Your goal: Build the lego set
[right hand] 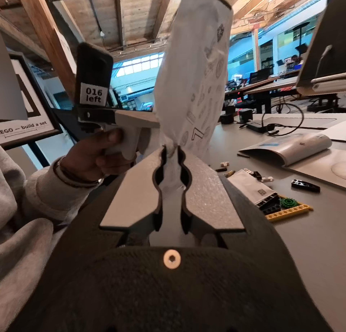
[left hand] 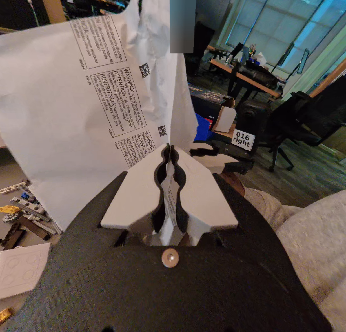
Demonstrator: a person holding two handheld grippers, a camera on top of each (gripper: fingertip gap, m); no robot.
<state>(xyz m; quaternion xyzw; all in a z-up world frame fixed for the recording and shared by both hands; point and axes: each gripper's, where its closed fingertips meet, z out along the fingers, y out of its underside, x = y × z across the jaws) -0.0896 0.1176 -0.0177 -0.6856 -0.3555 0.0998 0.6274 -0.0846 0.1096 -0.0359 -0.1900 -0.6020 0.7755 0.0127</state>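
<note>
A white paper bag (left hand: pixel 65 107) with printed panels is held up above the table. My left gripper (left hand: pixel 170 148) is shut on the bag's edge, which runs down between its fingers. My right gripper (right hand: pixel 171 148) is shut on a bunched corner of the same bag (right hand: pixel 194 70), which rises above it. The right gripper also shows in the left wrist view (left hand: pixel 221 154), just right of the bag. The left gripper also shows in the right wrist view (right hand: pixel 119 124), held by a hand and pressed against the bag. Loose lego pieces (left hand: pixel 24 212) lie on the table under the bag.
A yellow lego beam (right hand: pixel 288 211), a green gear (right hand: pixel 288 202), black beams and a small white bag (right hand: pixel 250 188) lie at the right. An open booklet (right hand: pixel 292 145) lies beyond them. A blue lego box (left hand: pixel 204 128) and a white sheet (left hand: pixel 20 266) are nearby. My two grippers' fingertips are within a few centimetres of each other.
</note>
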